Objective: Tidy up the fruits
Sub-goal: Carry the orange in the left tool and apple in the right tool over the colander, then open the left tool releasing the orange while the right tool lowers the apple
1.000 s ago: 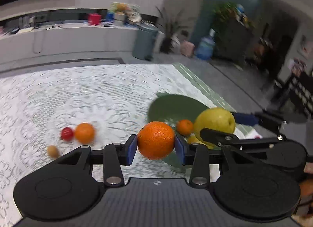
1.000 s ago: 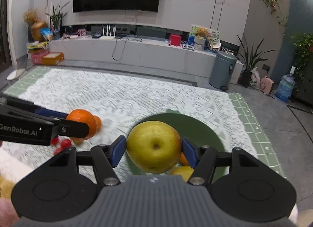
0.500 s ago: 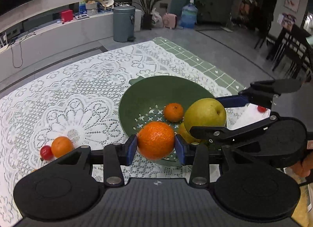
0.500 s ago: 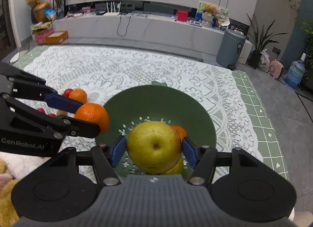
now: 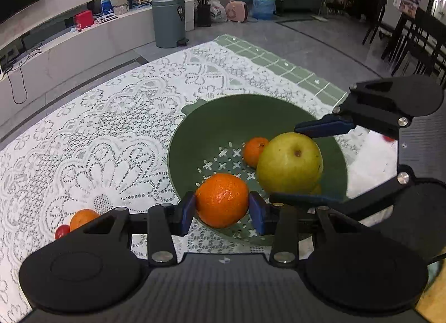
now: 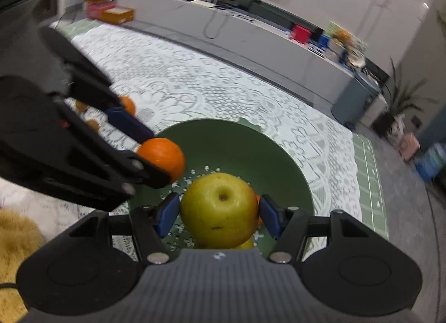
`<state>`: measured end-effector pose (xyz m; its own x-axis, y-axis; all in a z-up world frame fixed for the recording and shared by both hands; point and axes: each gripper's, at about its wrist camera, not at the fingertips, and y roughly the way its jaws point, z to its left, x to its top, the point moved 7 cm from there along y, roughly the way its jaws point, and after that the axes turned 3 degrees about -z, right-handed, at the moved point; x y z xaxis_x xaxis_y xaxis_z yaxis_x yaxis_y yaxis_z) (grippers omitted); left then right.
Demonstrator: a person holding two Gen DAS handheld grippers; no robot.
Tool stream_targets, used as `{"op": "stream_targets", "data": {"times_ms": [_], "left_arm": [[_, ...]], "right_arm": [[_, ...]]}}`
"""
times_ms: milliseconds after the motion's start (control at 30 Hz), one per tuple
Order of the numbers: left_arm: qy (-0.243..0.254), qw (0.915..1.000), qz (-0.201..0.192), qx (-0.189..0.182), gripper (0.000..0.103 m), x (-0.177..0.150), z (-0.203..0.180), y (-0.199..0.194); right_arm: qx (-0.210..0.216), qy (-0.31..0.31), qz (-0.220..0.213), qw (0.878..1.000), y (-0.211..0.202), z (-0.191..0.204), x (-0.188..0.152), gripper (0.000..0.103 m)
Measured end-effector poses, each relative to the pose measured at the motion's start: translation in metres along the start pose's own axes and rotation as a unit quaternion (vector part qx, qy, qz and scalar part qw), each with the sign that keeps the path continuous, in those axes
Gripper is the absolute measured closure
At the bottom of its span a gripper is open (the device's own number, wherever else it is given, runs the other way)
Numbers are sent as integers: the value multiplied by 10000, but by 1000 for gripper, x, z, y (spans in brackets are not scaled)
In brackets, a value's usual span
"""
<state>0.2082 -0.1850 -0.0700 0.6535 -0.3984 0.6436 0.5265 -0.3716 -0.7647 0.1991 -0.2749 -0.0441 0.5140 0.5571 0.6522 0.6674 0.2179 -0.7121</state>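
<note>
Both grippers have swung in over the green colander (image 5: 195,139) within the last second, so that its whole bowl now fills the middle of each view where a second ago only its edge showed past the fruit. It sits on the lace-covered surface (image 5: 111,116), with a small mandarin (image 5: 255,151) already lying on its perforated floor and a sliver of some yellow fruit beneath the pear, too hidden to name.

Next in size, the pear (image 6: 220,210), yellow-green and stem-dimple up, is clamped between the blue pads of the right gripper (image 6: 218,213), above the colander's near half; whether it touches the fruit below I cannot tell. The orange (image 5: 222,199) is pinched just as firmly in the left gripper (image 5: 222,207), over the rim on the left side.

Smallest are the leftovers out on the lace: another mandarin (image 5: 82,218) with a red cherry-like fruit (image 5: 62,231) touching it.

Judging by this, the carry is finished and the step in hand is lowering and release. The two fruits hang close together, so dropping the pear first looks safer. Afterwards the small pieces on the lace are left to collect
</note>
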Motion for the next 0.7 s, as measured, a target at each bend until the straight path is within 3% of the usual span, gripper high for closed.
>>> {"op": "stream_targets", "data": {"times_ms": [133, 300, 700], "left_arm": [[81, 10000, -5, 22, 57, 2, 3, 4], [100, 9999, 32, -28, 57, 6, 5, 9], [-433, 9981, 204, -398, 56, 6, 11, 17]], "right_arm": [[-30, -365, 39, 9993, 3, 8, 2, 43], [36, -322, 133, 9994, 5, 1, 5, 43], [178, -257, 255, 9992, 8, -8, 8, 43]]}}
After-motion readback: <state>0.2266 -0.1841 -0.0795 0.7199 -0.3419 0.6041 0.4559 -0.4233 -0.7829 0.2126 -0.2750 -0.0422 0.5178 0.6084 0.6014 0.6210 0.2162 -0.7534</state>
